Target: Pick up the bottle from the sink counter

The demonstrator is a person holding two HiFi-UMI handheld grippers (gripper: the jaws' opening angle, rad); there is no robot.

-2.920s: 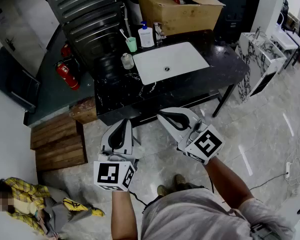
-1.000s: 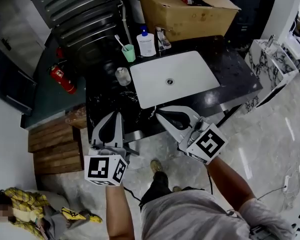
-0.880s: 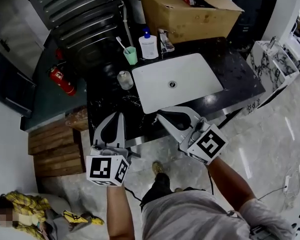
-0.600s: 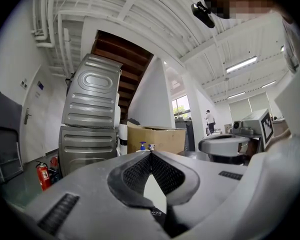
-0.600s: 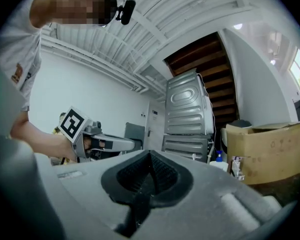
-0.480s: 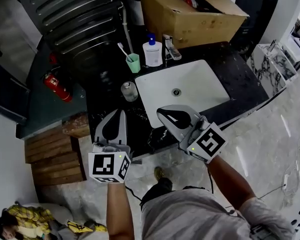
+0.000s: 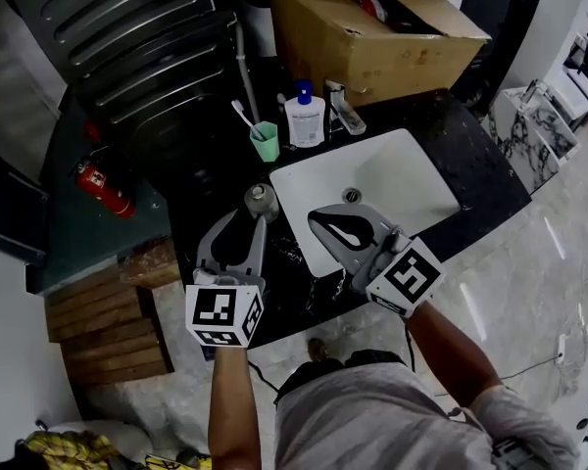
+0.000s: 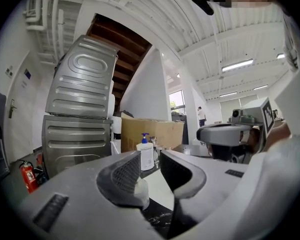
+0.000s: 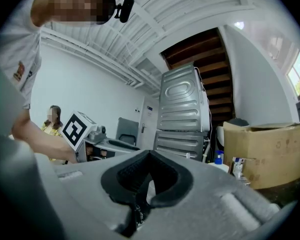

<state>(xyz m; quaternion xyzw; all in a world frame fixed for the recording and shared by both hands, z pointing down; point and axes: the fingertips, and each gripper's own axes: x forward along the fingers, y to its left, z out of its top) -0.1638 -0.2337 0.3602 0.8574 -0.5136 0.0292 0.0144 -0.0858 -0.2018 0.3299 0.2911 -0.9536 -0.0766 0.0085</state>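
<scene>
A small clear bottle point(image 7: 262, 202) with a grey cap stands on the black sink counter point(image 7: 451, 135), left of the white basin point(image 7: 392, 179). My left gripper point(image 7: 247, 225) hovers just in front of it. Its jaws are opening, with a narrow gap and nothing between the pads. In the left gripper view the small bottle point(image 8: 140, 191) peeks out beside the left jaw of the left gripper point(image 8: 150, 157). A white pump bottle point(image 7: 305, 120) with a blue top stands at the back, and its pump bottle body point(image 8: 146, 154) shows through the gap. My right gripper point(image 7: 319, 219) is shut over the basin's front, empty.
A green cup point(image 7: 265, 141) with a toothbrush and a faucet point(image 7: 345, 108) stand at the counter's back. Behind them sits a cardboard box point(image 7: 372, 27). Stacked grey machines point(image 7: 127, 37) rise at the left, with a red fire extinguisher point(image 7: 103, 186) on the floor.
The person has stepped up to the counter, so both grippers now hang over its front part. The left jaws, shut before, have parted a little.
</scene>
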